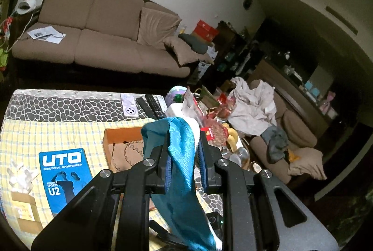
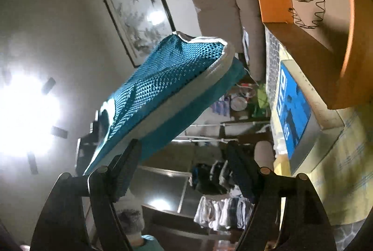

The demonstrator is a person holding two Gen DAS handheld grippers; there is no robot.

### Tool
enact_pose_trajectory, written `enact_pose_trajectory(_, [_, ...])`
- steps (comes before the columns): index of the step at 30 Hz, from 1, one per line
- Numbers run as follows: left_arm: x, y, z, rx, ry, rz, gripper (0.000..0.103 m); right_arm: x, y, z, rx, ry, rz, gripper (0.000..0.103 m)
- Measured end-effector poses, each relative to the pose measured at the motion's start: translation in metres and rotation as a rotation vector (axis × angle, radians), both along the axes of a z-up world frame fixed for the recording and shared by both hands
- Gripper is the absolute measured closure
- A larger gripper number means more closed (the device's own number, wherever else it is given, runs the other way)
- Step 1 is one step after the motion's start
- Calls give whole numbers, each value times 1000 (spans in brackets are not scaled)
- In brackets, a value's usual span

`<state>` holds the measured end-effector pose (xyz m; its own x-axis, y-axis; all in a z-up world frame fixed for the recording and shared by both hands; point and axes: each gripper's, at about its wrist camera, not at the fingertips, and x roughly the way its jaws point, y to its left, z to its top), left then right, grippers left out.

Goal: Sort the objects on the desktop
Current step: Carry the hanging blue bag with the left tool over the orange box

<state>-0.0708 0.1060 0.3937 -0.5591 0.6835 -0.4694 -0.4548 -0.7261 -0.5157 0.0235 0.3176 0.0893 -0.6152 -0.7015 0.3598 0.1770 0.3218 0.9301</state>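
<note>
Left tongs (image 1: 184, 153) grip a teal shoe (image 1: 180, 157); right tongs (image 2: 184, 169) gape; orange box (image 1: 123, 134) holds cord.

Both tools are built alike, in matte black throughout. The left gripper (image 1: 184, 157) has two broad linkage arms fanning out from the bottom edge of the left wrist view, each cut with a long rounded slot, and round silver screw heads sit at the pivots (four show here). Its fingers (image 1: 203, 162) are flat black bars faced with ribbed blue pads. The right gripper (image 2: 184, 171) shows the same black arms and the same small bright screws at the joints; its fingers (image 2: 240, 171) carry dark ribbed pads with a bluish cast, though blur softens their detail.
</note>
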Motion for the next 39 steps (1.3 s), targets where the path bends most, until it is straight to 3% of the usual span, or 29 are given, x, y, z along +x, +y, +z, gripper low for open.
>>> enact_pose_trajectory(19, [-12, 22, -30, 19, -54, -7, 85, 3, 1, -19, -144, -109, 14, 26])
enact_pose_trajectory(22, [-19, 28, -35, -7, -62, -5, 85, -2, 19, -7, -54, -110, -45, 37])
enact_pose_trajectory(23, [-22, 29, -37, -9, -66, -8, 85, -6, 26, -3, -11, -118, -63, 47])
enact_pose_trajectory(26, [-36, 41, -46, -45, -72, -23, 85, -22, 56, 13, 150, -117, -105, 56])
enact_pose_trajectory(30, [-58, 62, -63, -123, -68, -29, 85, -42, 91, 42, 408, -97, -173, 59])
enact_pose_trajectory(34, [-94, 87, -97, -246, -63, -31, 85, -66, 114, 60, 651, -92, -200, 62])
enact_pose_trajectory(39, [-138, 106, -148, -321, -85, -22, 85, -104, 124, 70, 906, -92, -208, 64])
